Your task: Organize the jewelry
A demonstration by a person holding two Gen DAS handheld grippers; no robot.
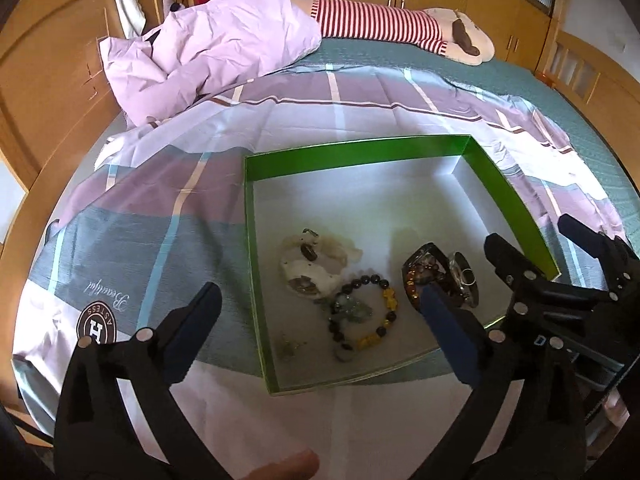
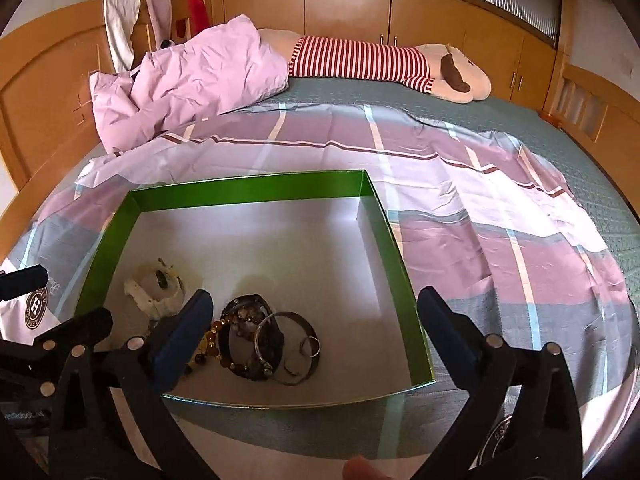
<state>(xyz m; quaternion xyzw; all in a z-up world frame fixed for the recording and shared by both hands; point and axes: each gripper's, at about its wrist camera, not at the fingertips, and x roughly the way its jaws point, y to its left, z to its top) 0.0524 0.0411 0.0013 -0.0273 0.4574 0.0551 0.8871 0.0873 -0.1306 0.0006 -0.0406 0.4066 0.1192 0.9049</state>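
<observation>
A green-walled box (image 1: 352,156) with a white floor lies on the bed; it also shows in the right wrist view (image 2: 248,192). Inside lie a white watch (image 1: 308,268), a dark and yellow bead bracelet (image 1: 362,312), a dark bracelet pile (image 1: 428,268), a silver bangle (image 2: 286,344) and a small ring (image 2: 310,347). My left gripper (image 1: 320,320) is open and empty above the box's near left part. My right gripper (image 2: 316,320) is open and empty above the box's near right part, over the bangle pile. The right gripper also shows at the right of the left wrist view (image 1: 560,260).
The box rests on a plaid purple, grey and white sheet (image 2: 480,200) over a green bed cover. A crumpled pink duvet (image 2: 192,72) and a striped plush toy (image 2: 400,64) lie at the far side. Wooden cupboards (image 2: 340,4) line the back.
</observation>
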